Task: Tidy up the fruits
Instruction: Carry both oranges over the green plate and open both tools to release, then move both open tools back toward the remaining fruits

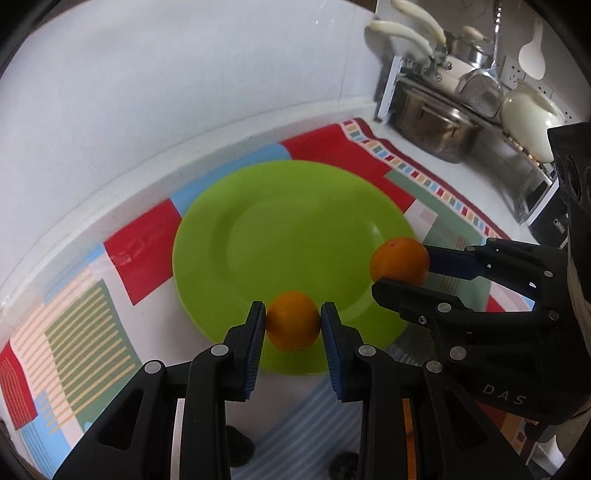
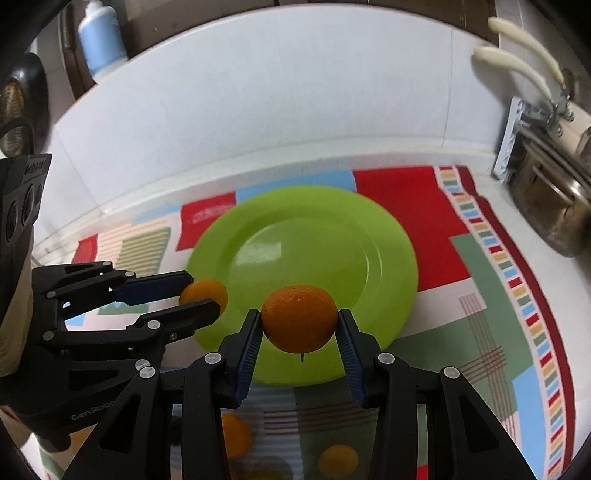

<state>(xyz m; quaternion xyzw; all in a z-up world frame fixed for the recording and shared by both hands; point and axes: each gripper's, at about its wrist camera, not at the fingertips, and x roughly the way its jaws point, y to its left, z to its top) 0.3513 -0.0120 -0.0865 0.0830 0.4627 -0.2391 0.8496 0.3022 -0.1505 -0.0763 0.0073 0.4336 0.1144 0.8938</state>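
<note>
A green plate lies on a patterned cloth. My left gripper is shut on an orange over the plate's near rim; it also shows in the right wrist view with that orange. My right gripper is shut on a second orange above the plate's near edge; it shows in the left wrist view holding that orange at the plate's right rim. Two more oranges lie on the cloth below my right gripper.
The patterned cloth covers a white counter against a white wall. A steel pot and a dish rack with cream-handled utensils stand at the right. A blue-and-white bottle stands at the far left.
</note>
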